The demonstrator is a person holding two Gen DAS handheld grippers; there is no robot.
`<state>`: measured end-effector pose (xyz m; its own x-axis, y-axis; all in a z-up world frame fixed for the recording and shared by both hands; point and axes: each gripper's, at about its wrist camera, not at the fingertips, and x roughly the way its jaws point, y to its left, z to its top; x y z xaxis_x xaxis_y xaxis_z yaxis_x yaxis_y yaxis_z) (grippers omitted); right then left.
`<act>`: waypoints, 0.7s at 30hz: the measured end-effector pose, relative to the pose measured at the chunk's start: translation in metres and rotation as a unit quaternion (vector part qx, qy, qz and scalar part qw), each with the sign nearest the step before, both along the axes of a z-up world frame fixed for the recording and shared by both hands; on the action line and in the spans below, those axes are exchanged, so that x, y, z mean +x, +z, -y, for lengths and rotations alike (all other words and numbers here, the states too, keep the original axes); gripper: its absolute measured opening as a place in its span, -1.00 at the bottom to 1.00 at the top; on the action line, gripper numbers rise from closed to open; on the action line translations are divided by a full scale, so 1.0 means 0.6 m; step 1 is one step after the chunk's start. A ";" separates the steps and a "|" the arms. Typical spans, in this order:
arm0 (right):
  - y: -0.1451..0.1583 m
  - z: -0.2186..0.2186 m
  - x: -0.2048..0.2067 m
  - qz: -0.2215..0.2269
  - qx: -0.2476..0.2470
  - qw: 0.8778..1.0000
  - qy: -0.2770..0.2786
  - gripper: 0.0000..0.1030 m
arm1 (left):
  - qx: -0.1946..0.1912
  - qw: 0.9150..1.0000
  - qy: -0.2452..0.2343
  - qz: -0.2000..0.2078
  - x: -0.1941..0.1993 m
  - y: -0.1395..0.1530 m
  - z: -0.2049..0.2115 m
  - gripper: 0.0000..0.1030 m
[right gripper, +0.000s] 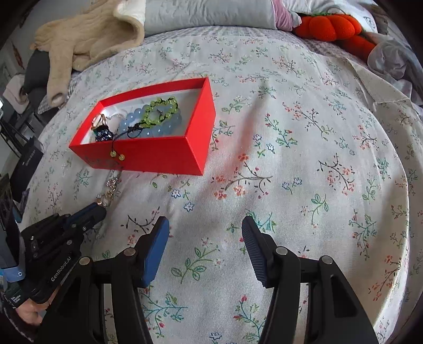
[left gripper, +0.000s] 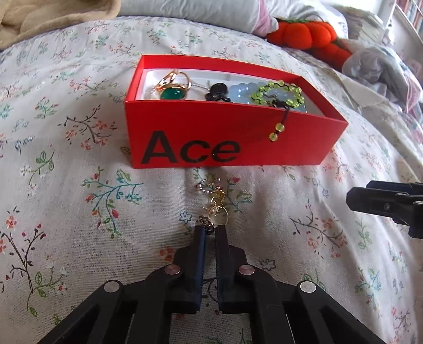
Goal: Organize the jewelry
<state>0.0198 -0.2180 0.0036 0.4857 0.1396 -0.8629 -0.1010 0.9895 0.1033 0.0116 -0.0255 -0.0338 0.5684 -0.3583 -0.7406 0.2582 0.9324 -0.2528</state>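
A red open box (left gripper: 232, 132) marked "Ace" sits on the flowered bedspread; it also shows in the right wrist view (right gripper: 158, 156). Inside lie a green-stone gold piece (left gripper: 171, 91), a black piece (left gripper: 216, 92), a pale blue bead bracelet (left gripper: 242, 91) and a green bead bracelet (left gripper: 277, 92) whose cord hangs over the front wall. A gold and jewelled chain piece (left gripper: 214, 201) lies on the bed in front of the box. My left gripper (left gripper: 210, 229) is closed on its near end (right gripper: 101, 202). My right gripper (right gripper: 205, 225) is open and empty, to the right.
An orange plush pumpkin (left gripper: 306, 31) and a grey pillow (left gripper: 190, 10) lie at the back. A beige garment (right gripper: 87, 37) lies at the back left. Crumpled grey cloth (left gripper: 383, 68) sits at the right. The bed's left edge drops off near dark items (right gripper: 29, 158).
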 end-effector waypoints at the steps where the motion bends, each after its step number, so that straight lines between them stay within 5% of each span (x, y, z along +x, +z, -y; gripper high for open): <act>1: 0.001 -0.005 0.001 0.001 0.000 1.000 0.003 0.16 | -0.003 1.000 0.001 0.000 0.000 0.000 -0.002 -0.94; 4: 0.002 -0.015 0.007 -0.004 0.004 1.000 0.008 0.16 | -0.005 1.000 0.004 0.002 -0.001 0.002 -0.004 -0.88; 8: 0.003 -0.025 0.015 -0.009 0.011 1.000 0.011 0.17 | -0.005 1.000 -0.007 0.005 0.005 0.003 0.001 -0.46; 21: -0.012 -0.050 0.033 -0.009 0.001 1.000 0.024 0.17 | 0.033 0.999 -0.002 0.007 0.018 0.006 0.007 -0.63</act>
<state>0.0397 -0.1880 -0.0035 0.4632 0.1642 -0.8709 -0.1469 0.9833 0.1073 0.0226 -0.0296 -0.0302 0.5776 -0.3104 -0.7550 0.2647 0.9461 -0.1864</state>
